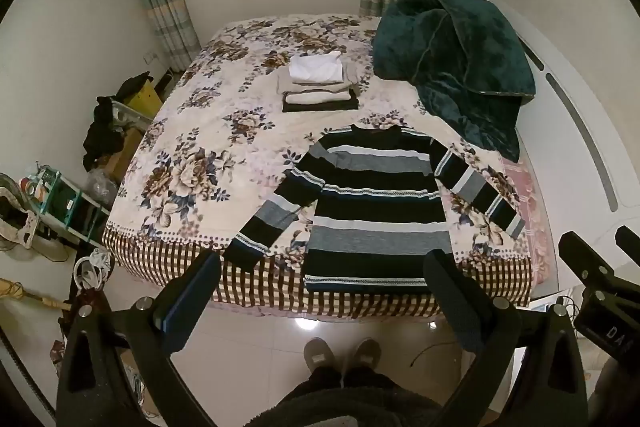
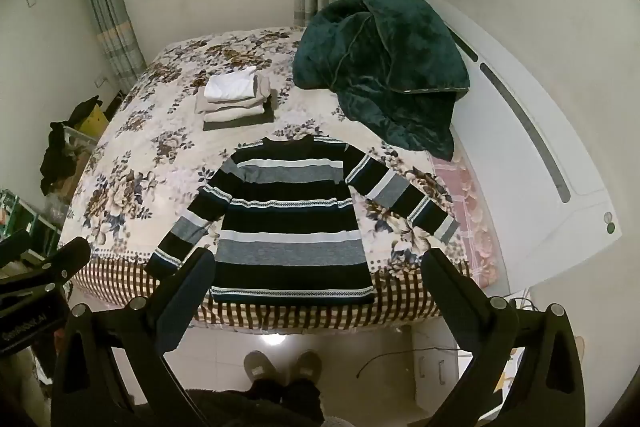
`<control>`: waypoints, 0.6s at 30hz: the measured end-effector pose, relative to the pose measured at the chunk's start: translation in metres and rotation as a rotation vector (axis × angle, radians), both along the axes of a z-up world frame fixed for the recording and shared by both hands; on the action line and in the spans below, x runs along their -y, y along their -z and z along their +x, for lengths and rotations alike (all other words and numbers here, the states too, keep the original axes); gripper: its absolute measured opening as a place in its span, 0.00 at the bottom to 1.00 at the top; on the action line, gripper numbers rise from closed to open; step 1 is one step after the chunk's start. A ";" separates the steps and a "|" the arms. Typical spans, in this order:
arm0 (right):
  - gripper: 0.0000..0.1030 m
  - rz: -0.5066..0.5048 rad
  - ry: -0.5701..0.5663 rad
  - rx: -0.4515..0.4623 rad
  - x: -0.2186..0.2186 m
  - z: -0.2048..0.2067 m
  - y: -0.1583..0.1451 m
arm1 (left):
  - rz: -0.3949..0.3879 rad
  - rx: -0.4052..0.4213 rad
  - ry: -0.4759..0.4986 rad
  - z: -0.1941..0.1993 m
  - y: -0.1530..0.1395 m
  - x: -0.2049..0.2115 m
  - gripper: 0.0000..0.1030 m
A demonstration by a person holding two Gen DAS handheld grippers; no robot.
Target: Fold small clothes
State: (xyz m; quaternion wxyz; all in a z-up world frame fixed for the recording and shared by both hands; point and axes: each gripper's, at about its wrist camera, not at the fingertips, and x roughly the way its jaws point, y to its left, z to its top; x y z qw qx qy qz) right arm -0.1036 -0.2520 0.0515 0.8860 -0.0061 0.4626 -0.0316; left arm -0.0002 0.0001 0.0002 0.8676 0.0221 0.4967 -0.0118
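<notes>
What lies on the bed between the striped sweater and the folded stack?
Only bare floral bedspread separates the striped sweater from the folded stack; both wrist views show that gap.

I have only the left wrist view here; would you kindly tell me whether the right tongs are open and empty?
Observer: Yes, the right tongs are spread wide and hold nothing. They are not touching the striped sweater.
Operator: Thank you. Is there anything on the near end of the headboard, past the edge of my view?
Observer: The headboard has two small round discs at its near corner, one pale and one dark green.
</notes>
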 end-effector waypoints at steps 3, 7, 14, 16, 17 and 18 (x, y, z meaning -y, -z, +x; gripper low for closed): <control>1.00 0.006 -0.002 0.002 0.000 -0.001 -0.002 | -0.001 0.002 0.001 0.000 0.000 0.000 1.00; 1.00 0.001 0.000 0.002 -0.001 -0.003 -0.004 | 0.000 0.004 0.006 0.001 0.000 0.002 1.00; 1.00 -0.005 0.000 0.005 -0.001 -0.004 -0.006 | -0.002 0.012 -0.002 -0.001 0.000 0.000 1.00; 1.00 -0.004 0.001 0.004 -0.001 -0.004 -0.007 | 0.000 0.015 -0.003 -0.001 0.000 0.000 1.00; 1.00 -0.004 0.000 0.008 0.001 -0.005 -0.008 | -0.002 0.015 -0.003 -0.001 0.000 0.000 1.00; 1.00 -0.003 0.001 0.008 0.001 -0.005 -0.008 | 0.000 0.016 -0.003 0.003 -0.008 0.001 1.00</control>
